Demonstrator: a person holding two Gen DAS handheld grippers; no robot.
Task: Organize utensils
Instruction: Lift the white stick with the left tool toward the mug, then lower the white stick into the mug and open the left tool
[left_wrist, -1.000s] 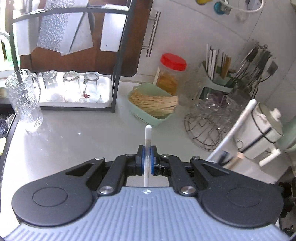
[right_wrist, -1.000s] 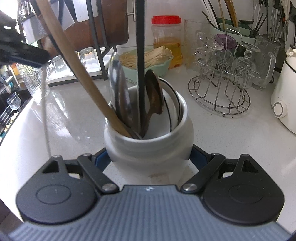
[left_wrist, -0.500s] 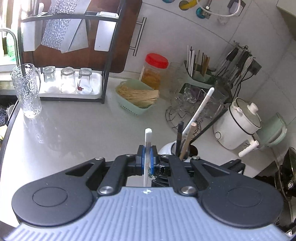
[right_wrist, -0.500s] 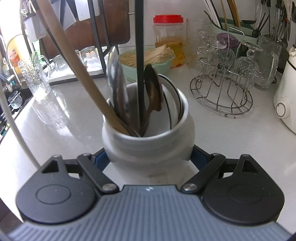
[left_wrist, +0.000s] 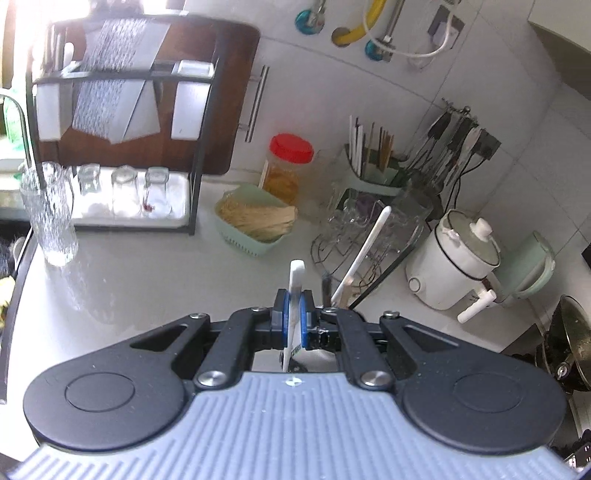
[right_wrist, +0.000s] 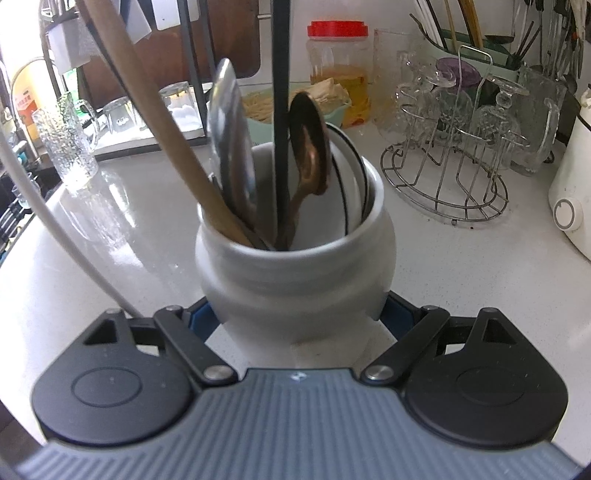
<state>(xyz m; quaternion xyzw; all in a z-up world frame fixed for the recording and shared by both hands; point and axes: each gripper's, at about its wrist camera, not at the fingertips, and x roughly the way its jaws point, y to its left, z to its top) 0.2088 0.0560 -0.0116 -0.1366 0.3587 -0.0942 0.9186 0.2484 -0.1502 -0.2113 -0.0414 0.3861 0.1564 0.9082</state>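
Utensil (left_wrist: 296, 291), slim, white, flat-ended, upright, pinched in left tool (left_wrist: 293, 320); right tool (right_wrist: 301, 317) around crock (right_wrist: 295, 266)

The utensil crock (right_wrist: 295, 266) is plain white. In it stand a tan wooden spoon (right_wrist: 173, 147), a silver ladle (right_wrist: 232, 147), a black handle (right_wrist: 280, 110) and a coppery brown spoon (right_wrist: 308, 147). The jar (left_wrist: 286, 168) is amber with a red lid (left_wrist: 291, 147). The basket (left_wrist: 251, 236) is mint green.

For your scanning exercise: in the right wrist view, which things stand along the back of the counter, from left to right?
Glass mug → red-lidded jar → wire glass rack → white cooker.
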